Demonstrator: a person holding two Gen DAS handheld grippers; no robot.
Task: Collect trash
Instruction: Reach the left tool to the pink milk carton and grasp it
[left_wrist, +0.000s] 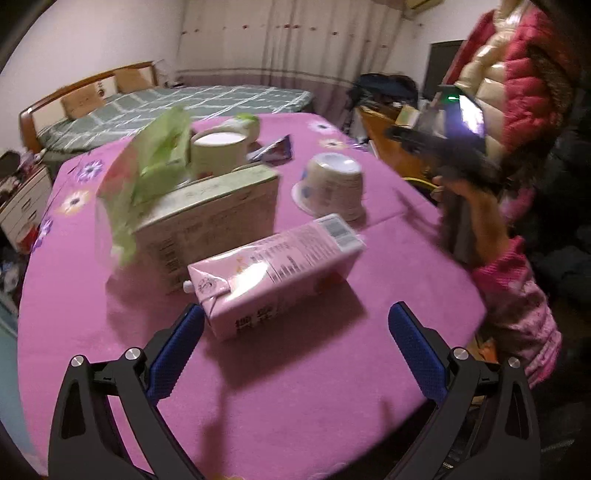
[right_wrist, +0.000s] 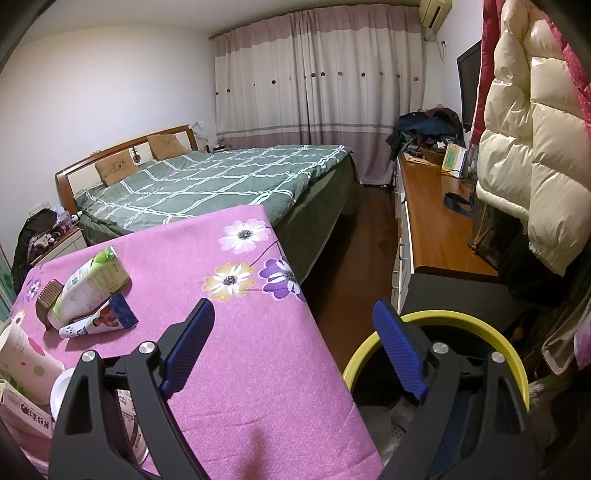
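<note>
Standing wide apart with nothing between them, the jaws of the left gripper (left_wrist: 295, 343) are framing the near end of a pink carton (left_wrist: 273, 273) lying on its side on the pink tablecloth (left_wrist: 295, 406). Behind it are sitting a cardboard box (left_wrist: 214, 218) and an overturned cup (left_wrist: 330, 184). The right gripper (right_wrist: 293, 343), jaws equally wide and empty, is hanging over the table edge beside a yellow-rimmed bin (right_wrist: 491, 332).

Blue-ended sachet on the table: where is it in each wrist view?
Left wrist: the sachet lies far back, left of the upturned cup.
Right wrist: the sachet is at the left, beside the green-topped pouch.
Shared landmark: the green checked bed.
</note>
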